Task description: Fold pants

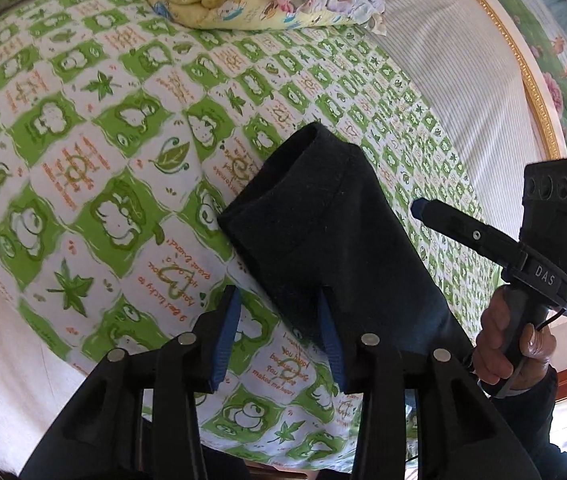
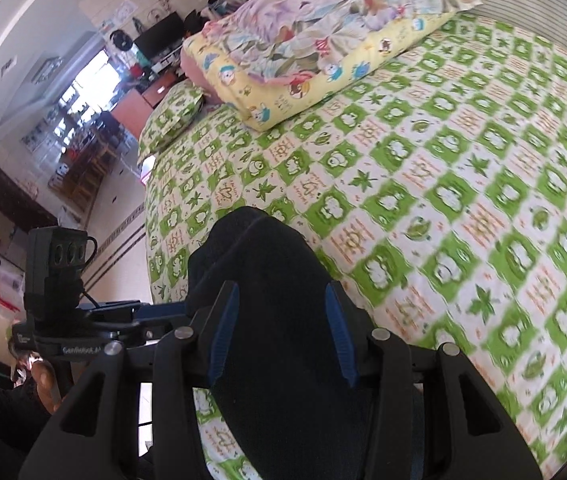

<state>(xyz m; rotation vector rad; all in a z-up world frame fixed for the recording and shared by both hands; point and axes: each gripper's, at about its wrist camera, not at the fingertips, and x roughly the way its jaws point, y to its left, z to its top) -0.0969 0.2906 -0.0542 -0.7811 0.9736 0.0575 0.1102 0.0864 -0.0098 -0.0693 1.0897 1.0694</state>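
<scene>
Dark navy pants lie folded on the green-and-white patterned bed sheet, a leg end pointing up the bed. My left gripper is open, its right blue pad at the pants' near edge, its left pad over bare sheet. In the right wrist view the pants fill the gap between the pads of my right gripper, which stands open around the fabric without pinching it. The right gripper also shows in the left wrist view, beside the pants' right edge.
A yellow cartoon quilt and a floral pillow lie at the head of the bed. A striped sheet and gold-framed headboard lie to the right. Beyond the bed's left edge are floor and furniture.
</scene>
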